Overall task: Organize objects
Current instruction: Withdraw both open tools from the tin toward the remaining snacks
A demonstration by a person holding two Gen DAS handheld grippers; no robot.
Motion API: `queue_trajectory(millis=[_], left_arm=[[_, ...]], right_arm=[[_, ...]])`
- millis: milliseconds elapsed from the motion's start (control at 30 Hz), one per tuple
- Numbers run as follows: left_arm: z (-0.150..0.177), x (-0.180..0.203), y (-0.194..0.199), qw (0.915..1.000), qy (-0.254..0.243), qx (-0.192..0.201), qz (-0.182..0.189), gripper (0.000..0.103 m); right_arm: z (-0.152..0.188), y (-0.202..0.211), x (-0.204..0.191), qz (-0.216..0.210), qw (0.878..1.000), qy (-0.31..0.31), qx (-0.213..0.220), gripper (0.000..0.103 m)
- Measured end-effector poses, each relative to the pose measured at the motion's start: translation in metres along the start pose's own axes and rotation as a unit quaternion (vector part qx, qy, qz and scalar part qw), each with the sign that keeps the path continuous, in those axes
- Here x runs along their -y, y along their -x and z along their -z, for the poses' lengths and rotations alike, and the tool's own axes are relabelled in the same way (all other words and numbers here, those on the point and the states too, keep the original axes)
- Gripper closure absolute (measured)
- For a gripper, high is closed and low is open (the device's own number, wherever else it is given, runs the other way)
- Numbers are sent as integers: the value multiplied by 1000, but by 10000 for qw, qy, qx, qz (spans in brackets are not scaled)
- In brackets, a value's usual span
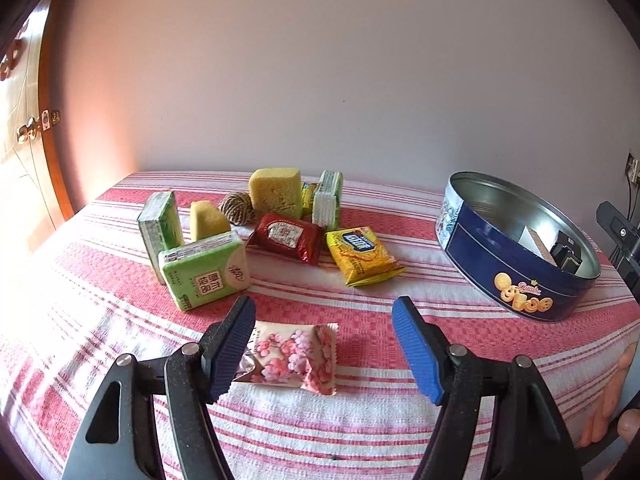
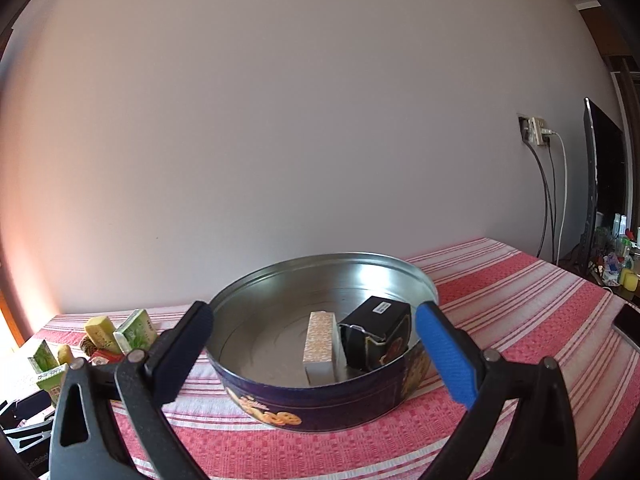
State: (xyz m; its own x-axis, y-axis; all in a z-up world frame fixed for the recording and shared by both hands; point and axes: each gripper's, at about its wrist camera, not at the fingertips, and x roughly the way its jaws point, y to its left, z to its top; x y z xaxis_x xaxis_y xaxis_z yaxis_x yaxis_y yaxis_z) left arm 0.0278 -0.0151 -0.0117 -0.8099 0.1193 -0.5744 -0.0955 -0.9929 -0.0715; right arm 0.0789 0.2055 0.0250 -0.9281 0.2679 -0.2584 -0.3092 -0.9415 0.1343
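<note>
We face a plain pale wall (image 2: 304, 128). At nine o'clock stands a wooden door (image 1: 24, 152) with a brass handle (image 1: 28, 130), warm light glowing beside it. At three o'clock, a wall socket (image 2: 536, 130) trails cables (image 2: 550, 200) beside a dark screen (image 2: 600, 184). A red-and-white striped tablecloth (image 2: 520, 320) spreads below.

This is a room in a home. A table stands against a plain white wall (image 2: 320, 120) and carries a red and white striped cloth (image 1: 360, 420). At the left edge of the left wrist view is a wooden door (image 1: 24, 152) with a brass handle. At the right of the right wrist view are a wall socket (image 2: 536, 130) with cables, a dark flat screen (image 2: 600, 184) and small bottles (image 2: 620, 240).
</note>
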Motion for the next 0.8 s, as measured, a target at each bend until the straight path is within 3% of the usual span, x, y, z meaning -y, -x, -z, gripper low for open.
queue_trajectory(millis=[167,433,800], left_arm=[[6,-21,-12,9984,329,-467,-38,30],[14,-29,-40,9915,442,-1222,26,30],[13,-27,-39,9915,353,-1252,40,30]], right_arm=[[10,4,-30,-292,9991,285,-147,0],[25,1,-73,-661,9928,888,-465,0],[38,-13,-114,-785,9827,1526,-692,0]])
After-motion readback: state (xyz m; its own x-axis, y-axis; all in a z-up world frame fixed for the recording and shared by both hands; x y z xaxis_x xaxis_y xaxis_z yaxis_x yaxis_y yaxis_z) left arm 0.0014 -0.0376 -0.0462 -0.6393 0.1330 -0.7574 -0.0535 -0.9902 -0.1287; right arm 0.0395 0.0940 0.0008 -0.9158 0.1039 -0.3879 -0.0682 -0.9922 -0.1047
